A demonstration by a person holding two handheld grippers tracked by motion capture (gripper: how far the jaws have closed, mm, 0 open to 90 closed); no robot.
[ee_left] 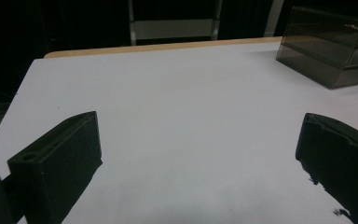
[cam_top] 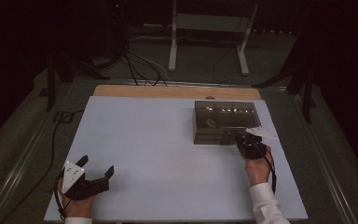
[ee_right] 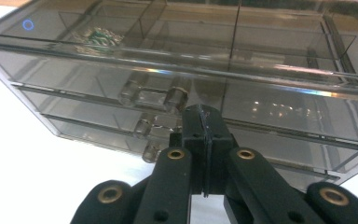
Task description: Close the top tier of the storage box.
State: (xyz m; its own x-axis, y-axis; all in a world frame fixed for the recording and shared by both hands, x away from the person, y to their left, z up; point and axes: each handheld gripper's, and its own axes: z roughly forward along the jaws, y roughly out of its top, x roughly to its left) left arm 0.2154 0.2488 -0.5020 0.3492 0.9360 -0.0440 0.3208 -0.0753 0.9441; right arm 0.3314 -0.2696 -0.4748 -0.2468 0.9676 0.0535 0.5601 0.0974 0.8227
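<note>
Right gripper (ee_right: 204, 122): jaws pressed flat together, nothing between them, tips at the front of the smoked clear-plastic drawer box (ee_right: 177, 70), just beside the middle drawer's handle (ee_right: 154, 98).

Left gripper (cam_top: 95, 171): jaws spread wide, idle on the table (cam_top: 158, 154), well apart from the box.

Box sits at the far right of the white, matte tabletop. Judgement: to draw a drawer, open the jaws first, straddle the glossy rounded handle squarely, pull level. Hard slick plastic; box may slide.

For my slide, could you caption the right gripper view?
Shut right gripper at the clear drawer box's front handles.
</note>
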